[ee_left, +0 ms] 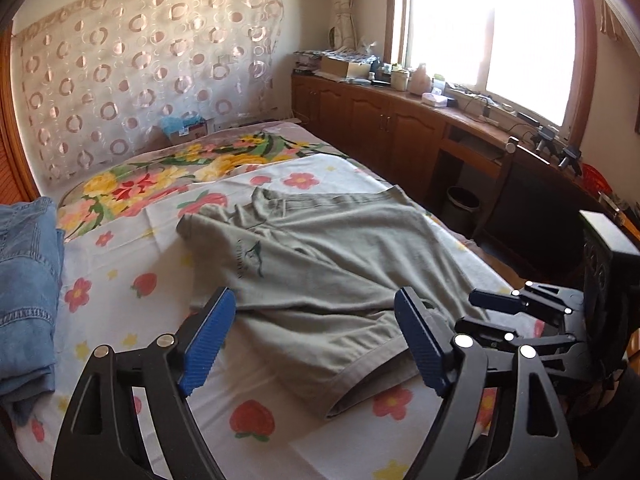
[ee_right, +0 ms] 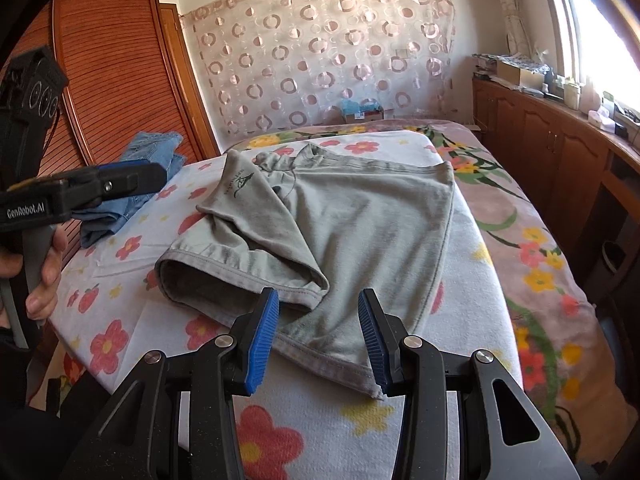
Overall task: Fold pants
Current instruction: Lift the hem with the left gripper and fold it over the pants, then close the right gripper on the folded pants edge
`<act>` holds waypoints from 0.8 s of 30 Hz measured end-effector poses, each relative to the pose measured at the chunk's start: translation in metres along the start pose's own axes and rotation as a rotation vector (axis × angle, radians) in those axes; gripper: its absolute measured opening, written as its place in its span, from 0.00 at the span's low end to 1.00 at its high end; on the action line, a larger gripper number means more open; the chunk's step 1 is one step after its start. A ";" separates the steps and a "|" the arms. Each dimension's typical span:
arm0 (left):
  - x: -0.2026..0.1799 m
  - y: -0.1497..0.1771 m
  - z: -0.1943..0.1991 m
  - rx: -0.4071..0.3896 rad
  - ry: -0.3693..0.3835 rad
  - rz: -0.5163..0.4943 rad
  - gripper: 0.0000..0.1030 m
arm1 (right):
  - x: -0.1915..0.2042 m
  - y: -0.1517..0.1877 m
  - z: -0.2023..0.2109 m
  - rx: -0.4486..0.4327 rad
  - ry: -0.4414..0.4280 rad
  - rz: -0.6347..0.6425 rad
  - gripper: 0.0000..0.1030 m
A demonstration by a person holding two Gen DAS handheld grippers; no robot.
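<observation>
While the grey pants (ee_right: pixel 320 232) are laid partly folded on the flower-print sheet (ee_right: pixel 304 436) approx mid-bed, w/ one leg doubled over the other and hems toward the cams, the left gripper (ee_left: pixel 316 336) is seen spread wide just above the near hem, nothing clamped btwn its blue pads (ee_left: pixel 208 340). The right gripper (ee_right: pixel 318 340) is held approx half open over the near corner of the fabric, pads not pressed on it, so no grip is shown. A stack of blue jeans (ee_left: pixel 24 280) is seen at the sheet's left edge, well apart from the pants.
</observation>
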State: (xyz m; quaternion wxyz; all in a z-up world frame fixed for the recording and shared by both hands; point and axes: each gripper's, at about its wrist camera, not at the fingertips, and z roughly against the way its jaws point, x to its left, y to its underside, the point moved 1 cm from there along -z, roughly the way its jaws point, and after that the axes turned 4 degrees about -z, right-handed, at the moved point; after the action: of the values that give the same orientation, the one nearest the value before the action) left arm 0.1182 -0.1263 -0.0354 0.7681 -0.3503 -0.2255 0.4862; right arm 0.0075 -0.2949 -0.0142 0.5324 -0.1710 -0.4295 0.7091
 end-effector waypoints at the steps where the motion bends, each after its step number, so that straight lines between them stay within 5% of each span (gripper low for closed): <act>1: 0.002 0.003 -0.001 0.004 0.003 0.006 0.80 | 0.001 0.000 -0.002 0.003 -0.004 0.004 0.42; 8: 0.013 0.021 -0.004 0.028 -0.011 0.036 0.80 | 0.005 0.002 -0.015 0.034 -0.011 0.015 0.41; 13: 0.017 0.027 -0.006 0.036 -0.015 0.046 0.80 | 0.010 0.002 -0.022 0.050 0.009 0.045 0.30; 18: 0.016 0.032 -0.009 0.044 -0.013 0.047 0.80 | 0.011 -0.001 -0.023 0.028 0.046 0.059 0.06; 24: 0.016 0.033 -0.010 0.047 -0.014 0.049 0.80 | 0.009 -0.005 -0.007 -0.029 0.017 0.041 0.04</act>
State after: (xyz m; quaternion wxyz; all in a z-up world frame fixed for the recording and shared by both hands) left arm 0.1128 -0.1054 -0.0672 0.7624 -0.3342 -0.2104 0.5126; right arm 0.0115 -0.2833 -0.0125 0.5186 -0.1935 -0.4315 0.7123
